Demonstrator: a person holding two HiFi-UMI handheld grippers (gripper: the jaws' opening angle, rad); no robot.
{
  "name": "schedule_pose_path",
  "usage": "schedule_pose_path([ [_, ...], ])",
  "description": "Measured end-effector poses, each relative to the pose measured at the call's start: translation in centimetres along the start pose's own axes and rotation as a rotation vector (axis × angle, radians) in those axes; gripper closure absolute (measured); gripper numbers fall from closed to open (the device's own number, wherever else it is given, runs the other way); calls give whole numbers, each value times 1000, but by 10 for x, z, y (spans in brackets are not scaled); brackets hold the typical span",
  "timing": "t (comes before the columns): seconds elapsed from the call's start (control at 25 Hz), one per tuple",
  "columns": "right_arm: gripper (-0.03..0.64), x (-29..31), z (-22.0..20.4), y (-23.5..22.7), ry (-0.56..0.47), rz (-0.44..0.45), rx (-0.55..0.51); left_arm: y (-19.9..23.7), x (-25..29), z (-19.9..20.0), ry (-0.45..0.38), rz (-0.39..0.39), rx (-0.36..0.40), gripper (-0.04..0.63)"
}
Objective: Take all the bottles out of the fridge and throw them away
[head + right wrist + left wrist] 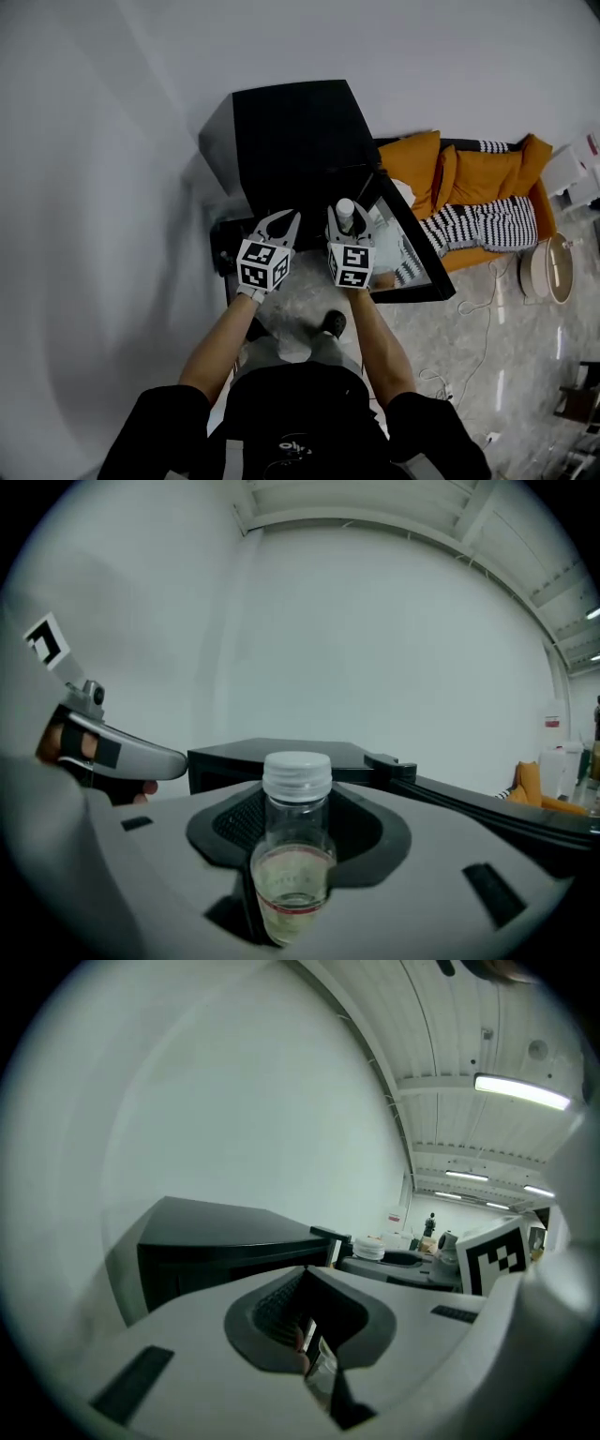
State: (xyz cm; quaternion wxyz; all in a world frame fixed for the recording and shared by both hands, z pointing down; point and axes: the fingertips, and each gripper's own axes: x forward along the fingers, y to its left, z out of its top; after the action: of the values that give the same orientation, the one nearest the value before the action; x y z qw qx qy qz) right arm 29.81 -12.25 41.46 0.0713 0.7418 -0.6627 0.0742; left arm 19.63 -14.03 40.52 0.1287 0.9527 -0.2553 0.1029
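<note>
The bottle [296,846] stood upright, its long axis vertical and its white screw cap on top. The jaws of the right gripper [349,223] were clamped on its body. It was clear, with a little pale liquid at the bottom and a thin red band around it; no print on it could be read. It hung in the air in front of the black fridge [291,131], near the front right corner of the fridge's top, where the open door [412,258] swung away to the right. The left gripper [278,223] was just beside it on the left, jaws drawn together with tips touching and nothing gripped. A white wall [94,187] closed off the left side and the back. Bare floor [487,347] lay right of the door, with an orange sofa [478,178] beyond.
</note>
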Motion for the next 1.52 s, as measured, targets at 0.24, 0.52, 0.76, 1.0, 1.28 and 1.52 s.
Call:
schedule_pose_path([
  [0.24,420,17,9,59,-14,142,-45,46,-45,-2,-29,139,-21,595],
  [0.52,420,36,21,194,-41,426,-96,125,-148,-16,-69,400,-86,595],
  [0.76,420,33,20,290,-43,603,-123,169,-239,-36,-88,580,-136,595],
  [1.0,420,36,4,335,-9,671,-138,187,-281,-54,-92,650,-167,595],
  [1.28,420,55,-28,363,32,701,-145,211,-283,-80,-77,648,-189,595],
  [1.52,420,85,-78,384,72,694,-130,237,-264,-126,-42,604,-234,597],
])
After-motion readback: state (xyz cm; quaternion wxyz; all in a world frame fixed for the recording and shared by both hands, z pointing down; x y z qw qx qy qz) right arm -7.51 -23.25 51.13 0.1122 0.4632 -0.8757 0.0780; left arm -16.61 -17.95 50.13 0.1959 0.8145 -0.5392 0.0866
